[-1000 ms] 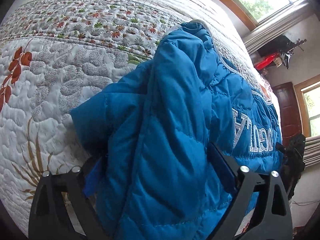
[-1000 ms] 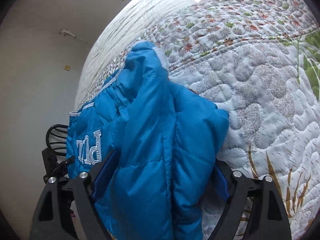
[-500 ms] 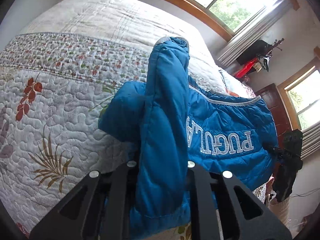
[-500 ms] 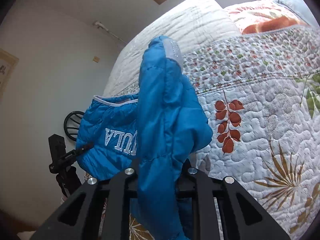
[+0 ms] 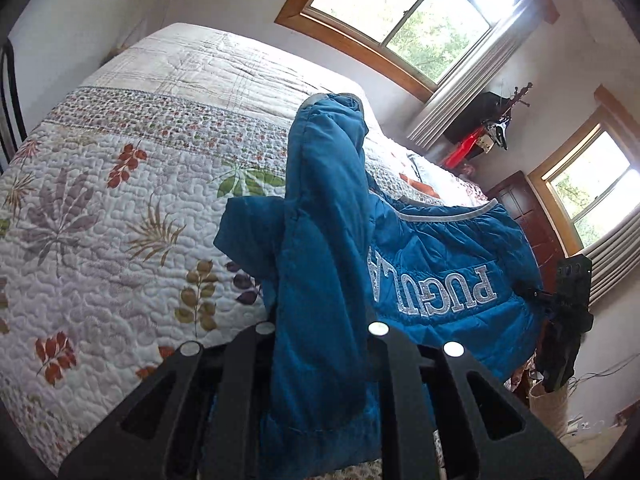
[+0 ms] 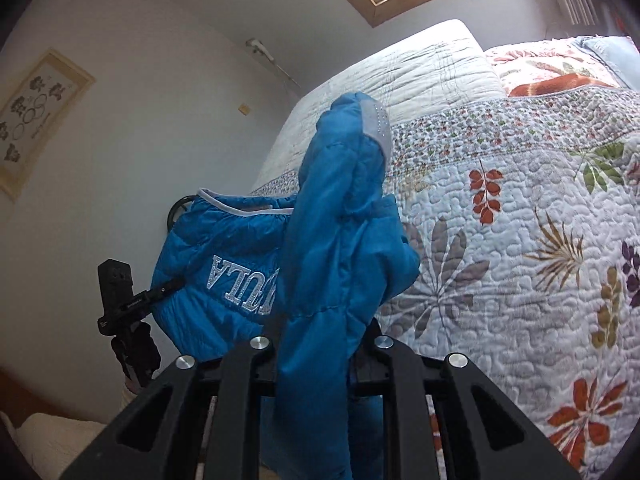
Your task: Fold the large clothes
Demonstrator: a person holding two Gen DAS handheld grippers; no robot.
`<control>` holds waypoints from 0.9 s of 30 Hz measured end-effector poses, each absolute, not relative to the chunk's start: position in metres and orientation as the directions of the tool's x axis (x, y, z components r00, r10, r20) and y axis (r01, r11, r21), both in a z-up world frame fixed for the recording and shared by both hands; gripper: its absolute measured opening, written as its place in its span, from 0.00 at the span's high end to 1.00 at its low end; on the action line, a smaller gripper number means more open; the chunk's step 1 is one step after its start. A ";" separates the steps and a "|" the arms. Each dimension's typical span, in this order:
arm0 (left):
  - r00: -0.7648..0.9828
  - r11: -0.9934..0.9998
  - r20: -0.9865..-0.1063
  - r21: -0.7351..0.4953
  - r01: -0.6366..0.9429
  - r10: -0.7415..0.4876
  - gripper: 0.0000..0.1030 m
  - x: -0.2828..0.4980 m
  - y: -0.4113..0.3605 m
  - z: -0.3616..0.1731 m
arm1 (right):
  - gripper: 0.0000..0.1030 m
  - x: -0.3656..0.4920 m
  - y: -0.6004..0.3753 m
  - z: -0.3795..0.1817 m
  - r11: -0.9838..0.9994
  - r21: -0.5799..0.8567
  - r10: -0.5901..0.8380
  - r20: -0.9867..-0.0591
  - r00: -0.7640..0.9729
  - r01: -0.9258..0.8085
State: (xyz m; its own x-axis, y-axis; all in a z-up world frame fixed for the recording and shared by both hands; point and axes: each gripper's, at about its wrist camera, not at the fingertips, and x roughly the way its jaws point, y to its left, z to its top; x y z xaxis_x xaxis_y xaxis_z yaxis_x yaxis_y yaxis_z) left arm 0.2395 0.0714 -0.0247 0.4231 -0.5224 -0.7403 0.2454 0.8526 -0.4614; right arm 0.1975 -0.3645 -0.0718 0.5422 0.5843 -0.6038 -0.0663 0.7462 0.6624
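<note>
A blue puffer jacket (image 5: 436, 256) with silver lettering hangs in the air above a bed with a floral quilt (image 5: 112, 208). My left gripper (image 5: 320, 332) is shut on one shoulder of the jacket, and a sleeve (image 5: 324, 184) drapes forward over it. My right gripper (image 6: 324, 344) is shut on the other shoulder, with the other sleeve (image 6: 344, 208) standing up ahead of it. Each gripper shows in the other's view, the right one in the left wrist view (image 5: 568, 312), the left one in the right wrist view (image 6: 124, 304). The jacket body (image 6: 224, 256) stretches between them.
The quilted bed (image 6: 520, 240) fills the space below and ahead. Pillows (image 6: 552, 68) lie at its head. Windows (image 5: 400, 12) and a dark wooden door (image 5: 528, 216) stand beyond the bed. A framed picture (image 6: 36, 120) hangs on the wall.
Both grippers closed on the jacket and lifted it up off the bed. The jacket body now hangs spread between them, with more of the room in view.
</note>
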 end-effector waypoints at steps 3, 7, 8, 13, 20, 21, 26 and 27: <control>0.411 0.869 -0.766 -0.441 0.223 -0.494 0.88 0.208 0.079 -0.041 | 0.83 0.178 -0.351 -0.093 0.740 0.672 0.592 -0.623 0.511 -0.038; 0.372 0.896 -0.815 -0.412 0.168 -0.444 0.88 0.184 0.088 -0.089 | 0.83 0.162 -0.341 -0.132 0.754 0.656 0.569 -0.678 0.465 0.035; 0.362 0.903 -0.828 -0.401 0.152 -0.428 0.88 0.181 0.091 -0.102 | 0.83 0.160 -0.340 -0.144 0.762 0.645 0.557 -0.698 0.450 0.057; 0.306 0.932 -0.881 -0.353 0.080 -0.360 0.82 0.171 0.103 -0.165 | 0.81 0.155 -0.345 -0.206 0.800 0.574 0.484 -0.789 0.377 0.174; 0.329 0.935 -0.876 -0.345 0.078 -0.351 0.66 0.163 0.109 -0.193 | 0.75 0.145 -0.352 -0.246 0.765 0.605 0.501 -0.775 0.386 0.222; 0.334 0.937 -0.877 -0.339 0.079 -0.346 0.63 0.163 0.108 -0.195 | 0.74 0.145 -0.352 -0.248 0.767 0.602 0.497 -0.777 0.387 0.224; 0.311 0.927 -0.877 -0.374 0.039 -0.367 0.53 0.168 0.116 -0.188 | 0.62 0.140 -0.358 -0.243 0.768 0.591 0.484 -0.788 0.380 0.246; 0.299 0.922 -0.877 -0.386 0.029 -0.376 0.53 0.169 0.120 -0.185 | 0.57 0.139 -0.359 -0.238 0.775 0.581 0.475 -0.795 0.378 0.248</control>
State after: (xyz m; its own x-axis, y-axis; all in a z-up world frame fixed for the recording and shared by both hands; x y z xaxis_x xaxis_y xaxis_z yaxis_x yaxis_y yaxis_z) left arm 0.1692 0.1195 -0.1847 0.2991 -0.3762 -0.8769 0.0293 0.9222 -0.3857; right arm 0.1387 -0.3590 -0.2378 0.3784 0.4748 -0.7946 0.2477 0.7751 0.5812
